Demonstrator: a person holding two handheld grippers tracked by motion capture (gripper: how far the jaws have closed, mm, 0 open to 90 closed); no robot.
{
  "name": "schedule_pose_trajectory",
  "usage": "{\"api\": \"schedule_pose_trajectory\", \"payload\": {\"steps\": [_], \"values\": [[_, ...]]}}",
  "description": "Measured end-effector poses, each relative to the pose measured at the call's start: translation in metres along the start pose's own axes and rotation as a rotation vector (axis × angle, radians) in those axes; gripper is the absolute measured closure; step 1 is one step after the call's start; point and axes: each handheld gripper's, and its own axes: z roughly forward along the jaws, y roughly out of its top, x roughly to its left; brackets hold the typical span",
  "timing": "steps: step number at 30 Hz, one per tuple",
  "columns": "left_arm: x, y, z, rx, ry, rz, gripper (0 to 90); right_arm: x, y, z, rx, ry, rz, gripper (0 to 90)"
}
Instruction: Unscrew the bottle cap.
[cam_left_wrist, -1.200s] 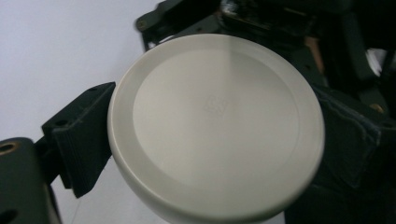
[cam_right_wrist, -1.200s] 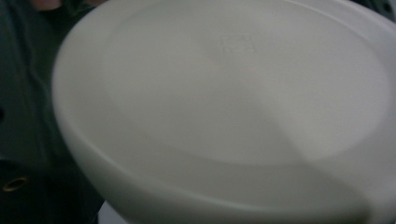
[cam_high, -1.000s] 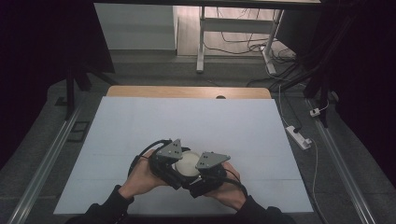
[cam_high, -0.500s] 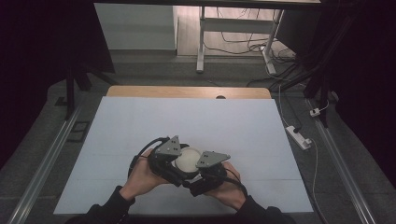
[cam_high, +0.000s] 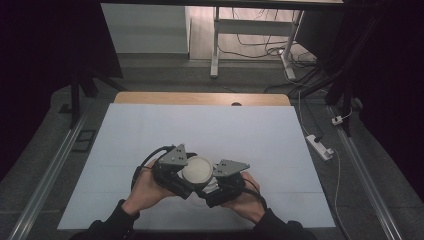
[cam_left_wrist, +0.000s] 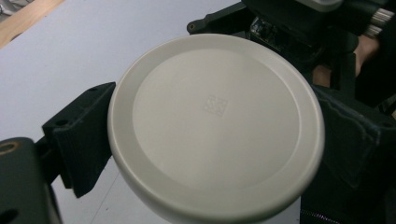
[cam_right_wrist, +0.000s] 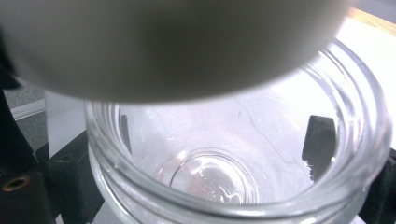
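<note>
Left tool: pinches cream lid by its rim | Right tool: clamps glass jar | Place: near table's front edge | Change: lid barely shifted.
</note>
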Motion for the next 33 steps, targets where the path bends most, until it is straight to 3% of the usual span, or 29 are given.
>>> {"api": "schedule_pose_trajectory", "payload": {"steps": [19, 33], "values": [[-0.003, -0.011, -0.014, -0.008, 0.009, -0.013, 7.9, -0.015, -0.001, -0.005, -0.007, -0.027, 0.025, 6.0], [-0.006, -0.024, -0.015, -0.009, -0.004, -0.012, 7.9, -0.026, 0.0, -0.011, -0.021, -0.057, 0.038, 6.0]]}}
